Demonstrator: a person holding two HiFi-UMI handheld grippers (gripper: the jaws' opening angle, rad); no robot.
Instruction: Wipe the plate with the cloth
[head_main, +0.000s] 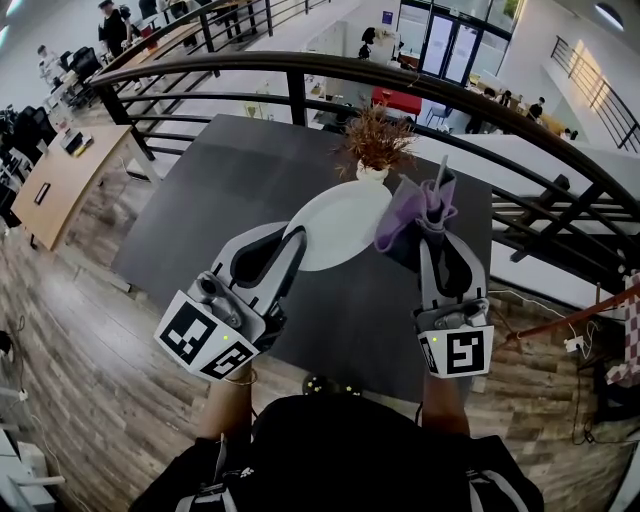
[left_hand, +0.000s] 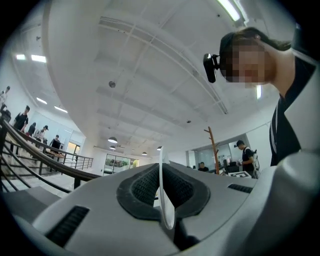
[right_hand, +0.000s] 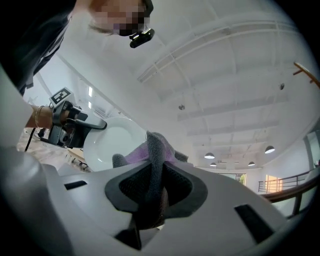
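A white plate (head_main: 335, 228) is held in the air over the dark table (head_main: 220, 190), tilted. My left gripper (head_main: 293, 243) is shut on its left rim; in the left gripper view the plate (left_hand: 164, 202) shows edge-on between the pads of that gripper (left_hand: 163, 192). My right gripper (head_main: 432, 222) is shut on a purple and grey cloth (head_main: 415, 208), which bunches above the jaws and lies against the plate's right edge. From the right gripper view the cloth (right_hand: 154, 155) sticks up out of the gripper (right_hand: 152, 187), with the plate (right_hand: 111, 145) just behind it.
A small white pot with a dried brown plant (head_main: 375, 142) stands on the table just beyond the plate. A black railing (head_main: 300, 68) curves round the table's far side. Wooden floor (head_main: 80, 330) lies to the left and below.
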